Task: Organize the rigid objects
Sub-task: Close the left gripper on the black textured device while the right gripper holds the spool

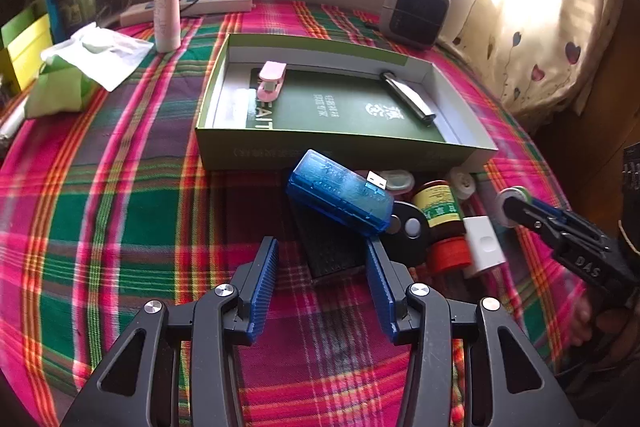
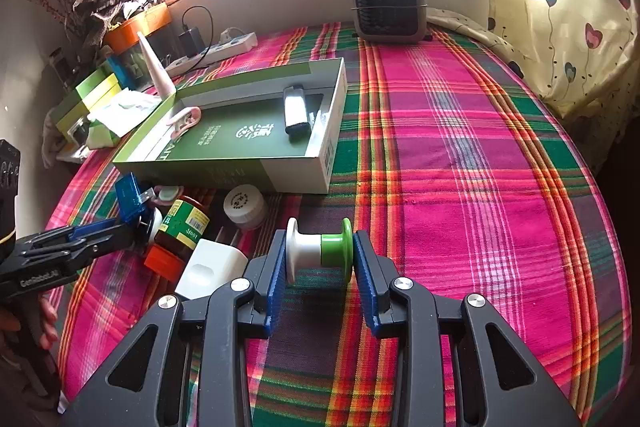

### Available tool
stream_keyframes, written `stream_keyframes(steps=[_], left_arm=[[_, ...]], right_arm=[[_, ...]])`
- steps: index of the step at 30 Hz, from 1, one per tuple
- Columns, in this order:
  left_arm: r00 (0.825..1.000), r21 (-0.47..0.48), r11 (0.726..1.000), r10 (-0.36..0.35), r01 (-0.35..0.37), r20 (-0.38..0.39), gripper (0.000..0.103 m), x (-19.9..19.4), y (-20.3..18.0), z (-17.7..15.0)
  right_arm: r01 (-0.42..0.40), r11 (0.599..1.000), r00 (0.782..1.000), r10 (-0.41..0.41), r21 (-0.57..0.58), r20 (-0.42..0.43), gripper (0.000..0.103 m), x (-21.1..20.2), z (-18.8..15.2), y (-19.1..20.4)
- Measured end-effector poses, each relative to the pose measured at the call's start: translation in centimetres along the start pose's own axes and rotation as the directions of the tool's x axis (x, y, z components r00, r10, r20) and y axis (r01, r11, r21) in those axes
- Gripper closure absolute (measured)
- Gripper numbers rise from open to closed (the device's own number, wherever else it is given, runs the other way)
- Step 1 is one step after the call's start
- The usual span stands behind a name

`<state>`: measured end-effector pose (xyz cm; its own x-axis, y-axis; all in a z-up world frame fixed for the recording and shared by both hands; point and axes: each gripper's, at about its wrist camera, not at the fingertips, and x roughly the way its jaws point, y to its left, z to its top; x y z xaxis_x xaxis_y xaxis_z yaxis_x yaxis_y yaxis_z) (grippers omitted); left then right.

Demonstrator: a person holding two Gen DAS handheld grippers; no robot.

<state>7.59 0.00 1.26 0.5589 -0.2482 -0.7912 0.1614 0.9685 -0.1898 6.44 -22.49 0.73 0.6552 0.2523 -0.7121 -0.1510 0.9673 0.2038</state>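
The right gripper (image 2: 319,259) clasped a spool (image 2: 320,249) at lower centre; the box (image 2: 256,167) lay upper left. The left gripper (image 1: 322,263) stood released below a blue gadget (image 1: 340,193).

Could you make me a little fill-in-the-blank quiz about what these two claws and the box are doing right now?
1. The right claw is shut on a white and ____ spool.
2. The pink clip lies ____ the green box.
3. The left claw is open; past it, the blue gadget has a metal ____ plug.

Missing words: green; inside; USB
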Motion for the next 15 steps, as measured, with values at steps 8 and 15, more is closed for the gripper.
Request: stream_keyframes(steps=[8,15], left_arm=[[0.999,-0.005,0.999,0.033,-0.033,0.003,0.060,0.37,0.31,0.44],[0.998,0.013,0.998,0.059,-0.060,0.012,0.060,0.92,0.24,1.03]], right_arm=[[-0.014,1.000,1.000,0.014,0.010,0.001,0.070,0.01,0.01,-0.23],[-0.017,1.000,1.000,0.017,0.013,0.001,0.070,-0.01,-0.01,-0.28]])
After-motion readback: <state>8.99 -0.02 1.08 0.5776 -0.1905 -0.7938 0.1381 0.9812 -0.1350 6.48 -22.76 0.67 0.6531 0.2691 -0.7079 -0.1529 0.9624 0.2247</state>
